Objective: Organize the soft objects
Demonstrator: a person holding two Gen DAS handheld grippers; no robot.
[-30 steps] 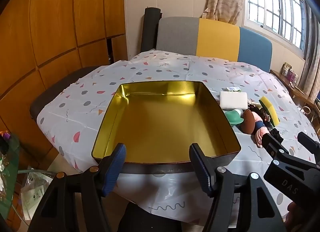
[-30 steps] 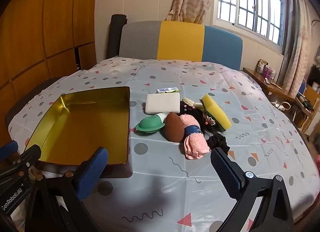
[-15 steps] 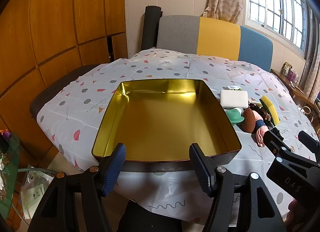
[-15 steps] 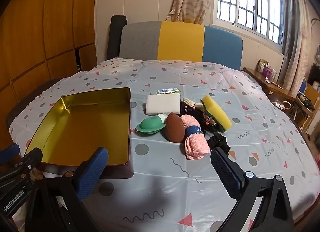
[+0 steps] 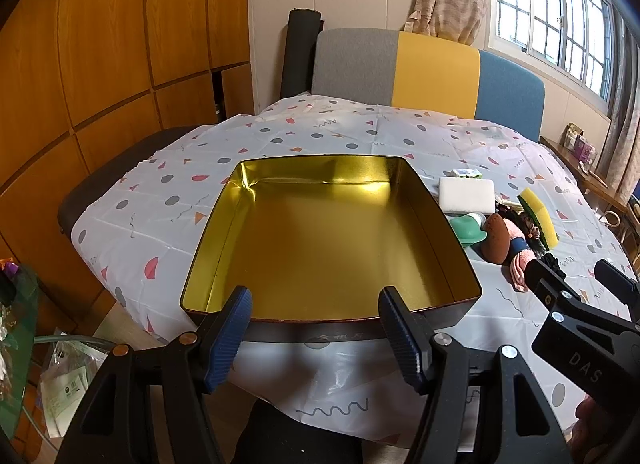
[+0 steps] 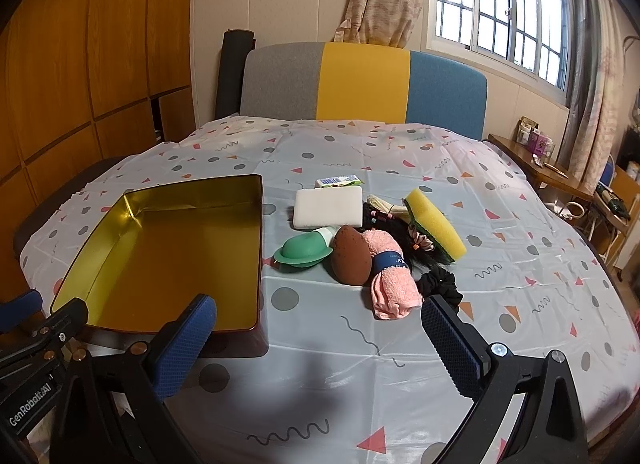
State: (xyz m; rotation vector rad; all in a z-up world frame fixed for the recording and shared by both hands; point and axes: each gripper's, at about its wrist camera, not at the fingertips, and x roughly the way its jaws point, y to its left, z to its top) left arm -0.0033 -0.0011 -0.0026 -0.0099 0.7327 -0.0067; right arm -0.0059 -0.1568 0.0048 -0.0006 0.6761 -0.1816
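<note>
Left gripper (image 5: 314, 328): held at the near edge of the table, jaws spread wide and gripping nothing, facing the near wall of the tin.
Right gripper (image 6: 320, 338): jaws parted wide and empty, poised over the tablecloth (image 6: 500, 224) near the table's front edge, just short of the pile of soft things.
Gold tin (image 6: 120, 224): an open rectangular tin with nothing in it, sitting at the near-left corner of the table.
Pink towel (image 6: 390, 284): rolled with a blue band, nearest item of the pile, beside the tin's right wall.
Black scrunchie (image 6: 440, 284): touching the towel's right side.
Brown sponge (image 6: 352, 254): egg-shaped, leaning against the towel's left side.
Green hat-shaped piece (image 6: 303, 250): just left of the brown sponge, close to the tin.
Yellow sponge (image 6: 436, 224): tilted, on the pile's right flank.
White pad (image 6: 328, 208): flat, behind the green piece.
Small packet (image 6: 338, 181): farthest back, toward the table's middle.
</note>
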